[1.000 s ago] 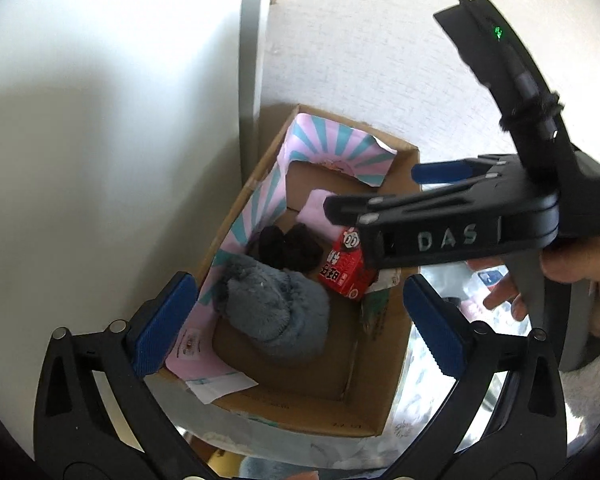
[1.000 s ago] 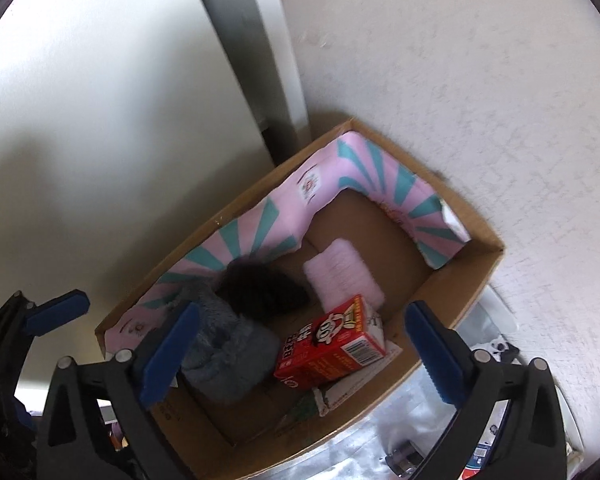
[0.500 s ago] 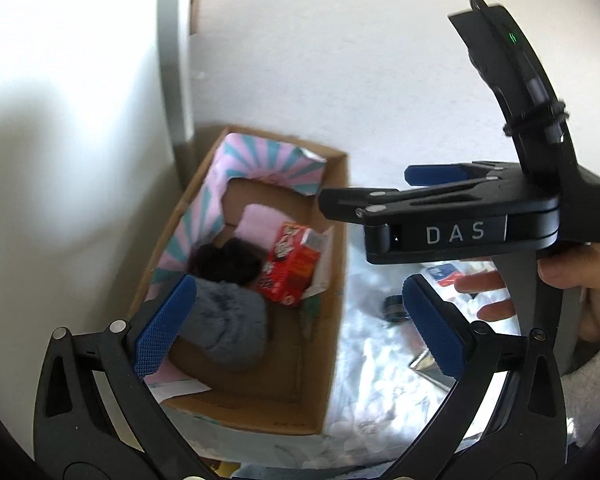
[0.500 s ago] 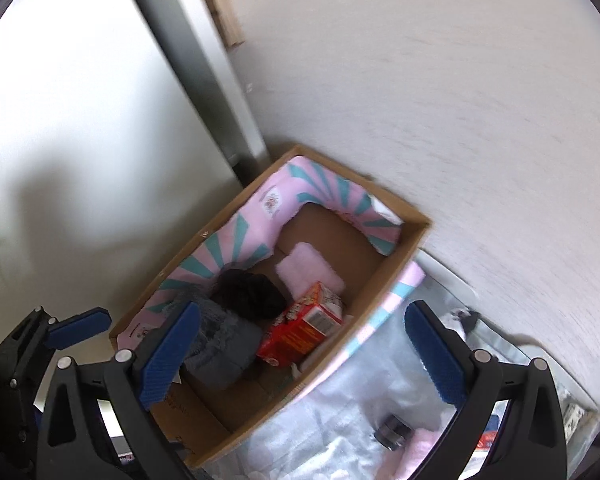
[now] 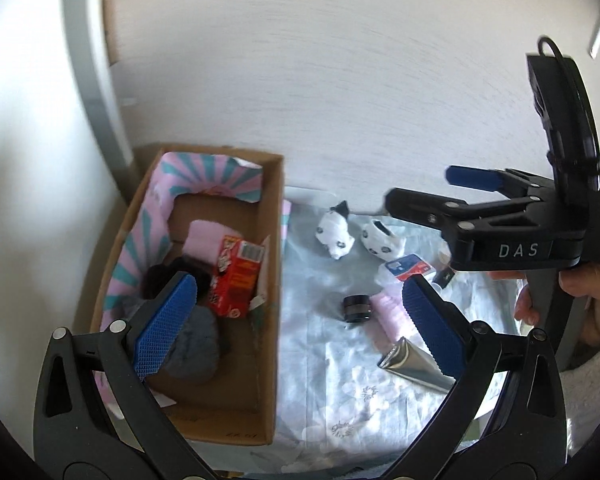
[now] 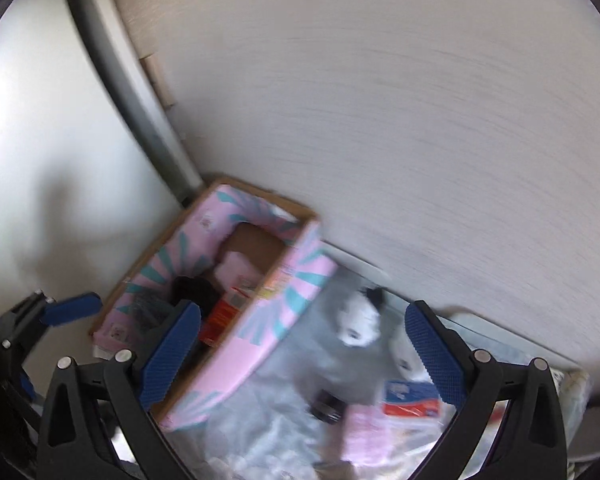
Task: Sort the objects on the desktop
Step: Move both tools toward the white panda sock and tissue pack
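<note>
While you hold both tools wide open and empty, your left tool (image 5: 296, 316) hovers beside the cardboard box (image 5: 274, 280); your right tool (image 6: 302, 344) hangs over two panda figures (image 5: 334, 232) right of it.

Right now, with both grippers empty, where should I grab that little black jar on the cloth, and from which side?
Grip the black jar across its round side wall, coming straight down from above. It stands upright and squat, so the wall offers opposite faces for the pads. The pink packet lies close on one side, so set the fingers along the other axis. The right gripper, open, looks nearest.
</note>
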{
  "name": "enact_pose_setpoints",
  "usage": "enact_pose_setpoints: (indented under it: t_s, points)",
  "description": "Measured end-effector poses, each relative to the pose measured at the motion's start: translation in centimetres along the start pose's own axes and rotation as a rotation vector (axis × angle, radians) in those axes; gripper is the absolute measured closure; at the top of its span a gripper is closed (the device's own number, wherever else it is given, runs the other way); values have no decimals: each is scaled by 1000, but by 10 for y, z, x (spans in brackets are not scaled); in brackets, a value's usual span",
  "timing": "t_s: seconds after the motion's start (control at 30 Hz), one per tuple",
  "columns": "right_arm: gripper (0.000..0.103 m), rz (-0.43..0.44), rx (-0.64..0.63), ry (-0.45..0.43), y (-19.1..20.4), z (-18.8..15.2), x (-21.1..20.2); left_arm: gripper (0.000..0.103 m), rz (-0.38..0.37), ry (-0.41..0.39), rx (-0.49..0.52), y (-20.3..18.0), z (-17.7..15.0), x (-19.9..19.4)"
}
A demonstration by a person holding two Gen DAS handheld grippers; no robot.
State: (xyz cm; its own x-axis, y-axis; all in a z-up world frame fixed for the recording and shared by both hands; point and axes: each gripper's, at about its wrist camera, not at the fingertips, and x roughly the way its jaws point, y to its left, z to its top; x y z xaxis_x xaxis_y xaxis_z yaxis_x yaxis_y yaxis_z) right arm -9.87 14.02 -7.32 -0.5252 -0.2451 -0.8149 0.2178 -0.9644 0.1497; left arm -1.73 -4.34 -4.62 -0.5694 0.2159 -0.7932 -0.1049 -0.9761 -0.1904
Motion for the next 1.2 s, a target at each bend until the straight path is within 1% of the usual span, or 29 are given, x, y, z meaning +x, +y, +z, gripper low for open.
enact_pose_setpoints:
  t_s: [0.1, 0.17, 0.3, 0.4, 0.47, 0.57, 0.63, 0.73, 0.8, 0.9, 0.93, 0.97, 1.03, 1.1, 1.2]
  points:
    - [1, -56, 17, -18, -19, -14, -9, 0, -21, -3, 23, -11, 2, 6]
    - [1, -70, 57, -15, -36, -25, -14, 0, -25, -2, 31, -16, 3, 10]
    - [1, -103, 134, -9, -65, -46, -22, 0, -35, 33, 46, -27, 7, 23]
    - [1, -150, 175, 2, -84, -60, -31, 0, -45, 52, 64, -36, 9, 30]
    - [1, -188, 186, 8, -96, -68, -38, 0, -74, 70, 71, -43, 12, 36]
    - [1, -261, 196, -30, -110, -81, -55, 0, -101, 83, 82, -53, 16, 39]
    - [1, -274, 221, -36, -121, -88, -63, 0, -99, 75, 106, -57, 20, 38]
    - [1, -285, 280, -44, -140, -101, -75, 0, -73, 73, 145, -64, 22, 41]
    - [1, -297, 306, -21, -150, -110, -80, 0, -71, 83, 151, -66, 21, 45]
    - [1, -324, 320, 67, -160, -125, -75, 0, -76, 116, 154, -70, 16, 57]
    - [1, -347, 318, 86, -162, -132, -73, 0, -86, 134, 172, -70, 14, 62]
    - [1, -386, 306, 90, -163, -138, -71, 0, -81, 148, 174, -72, 11, 68]
    - [1, -431, 278, 106, -162, -148, -66, 0, -76, 162, 180, -72, 6, 76]
    - [1, -433, 268, 133, -162, -158, -60, 0, -62, 175, 183, -72, 3, 86]
    - [1, -399, 300, 158, -167, -171, -52, 0, -30, 172, 202, -76, 3, 100]
